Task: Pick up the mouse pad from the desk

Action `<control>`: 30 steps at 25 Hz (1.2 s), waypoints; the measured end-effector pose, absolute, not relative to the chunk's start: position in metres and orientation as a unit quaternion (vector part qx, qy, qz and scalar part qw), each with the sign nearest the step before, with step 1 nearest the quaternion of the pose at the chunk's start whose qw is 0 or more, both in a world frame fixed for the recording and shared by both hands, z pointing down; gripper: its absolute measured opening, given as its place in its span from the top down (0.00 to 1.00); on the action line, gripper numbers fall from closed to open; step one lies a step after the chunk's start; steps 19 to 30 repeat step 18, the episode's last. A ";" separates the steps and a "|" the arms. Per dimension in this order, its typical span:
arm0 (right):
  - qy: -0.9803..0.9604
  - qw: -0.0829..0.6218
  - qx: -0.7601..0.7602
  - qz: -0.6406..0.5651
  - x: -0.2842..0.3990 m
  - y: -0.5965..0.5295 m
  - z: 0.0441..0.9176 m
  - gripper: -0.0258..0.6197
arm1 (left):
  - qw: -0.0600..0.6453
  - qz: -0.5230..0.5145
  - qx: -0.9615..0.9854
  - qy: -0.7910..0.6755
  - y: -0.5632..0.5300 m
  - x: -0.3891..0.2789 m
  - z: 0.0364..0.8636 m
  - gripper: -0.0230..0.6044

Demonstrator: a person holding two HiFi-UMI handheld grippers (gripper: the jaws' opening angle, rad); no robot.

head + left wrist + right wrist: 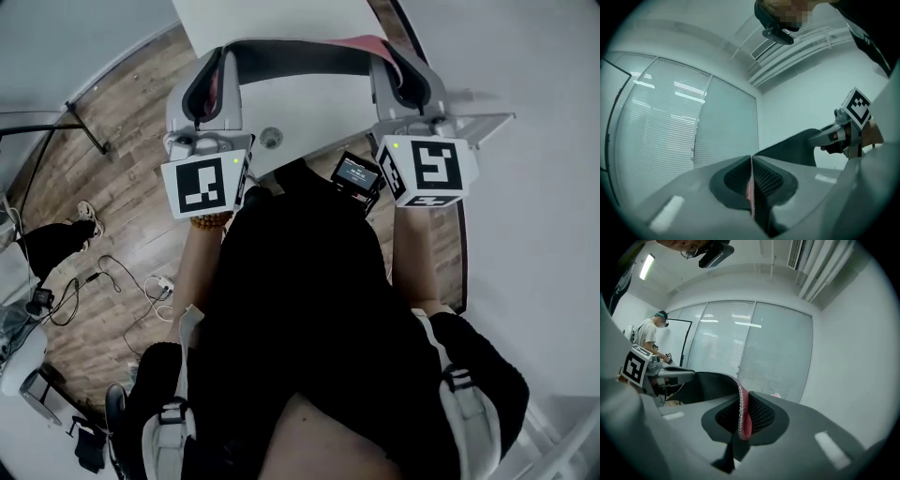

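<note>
The mouse pad (pixel 298 56), black on top with a pink underside, hangs stretched between my two grippers above the white desk (pixel 281 23). My left gripper (pixel 210 86) is shut on its left end, the right gripper (pixel 406 79) on its right end. In the left gripper view the jaws (pixel 751 187) pinch the pad's thin pink-edged rim, and the pad (pixel 797 147) runs off toward the right gripper's marker cube (pixel 857 107). In the right gripper view the jaws (pixel 743 417) clamp the curled pink edge; the pad (pixel 708 383) reaches left toward the other cube (pixel 634 366).
A round cable hole (pixel 271 138) sits at the desk's near edge. A small device with a lit screen (pixel 356 175) hangs at my chest. Cables (pixel 122 281) lie on the wooden floor at left. Another person (pixel 649 336) stands by a whiteboard far off.
</note>
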State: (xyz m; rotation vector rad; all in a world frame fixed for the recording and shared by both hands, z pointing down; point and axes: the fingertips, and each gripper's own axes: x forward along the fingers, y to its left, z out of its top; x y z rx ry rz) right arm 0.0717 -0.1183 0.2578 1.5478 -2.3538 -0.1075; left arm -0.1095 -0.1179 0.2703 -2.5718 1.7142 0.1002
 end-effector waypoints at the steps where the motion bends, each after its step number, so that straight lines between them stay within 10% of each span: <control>1: -0.824 0.161 0.541 -0.038 0.072 -0.118 0.258 0.90 | 0.024 0.030 -0.831 0.554 -0.118 -0.109 0.270 0.96; 30: -0.821 0.157 0.546 -0.044 0.094 -0.130 0.258 0.90 | 0.032 0.020 -0.837 0.546 -0.131 -0.087 0.273 0.96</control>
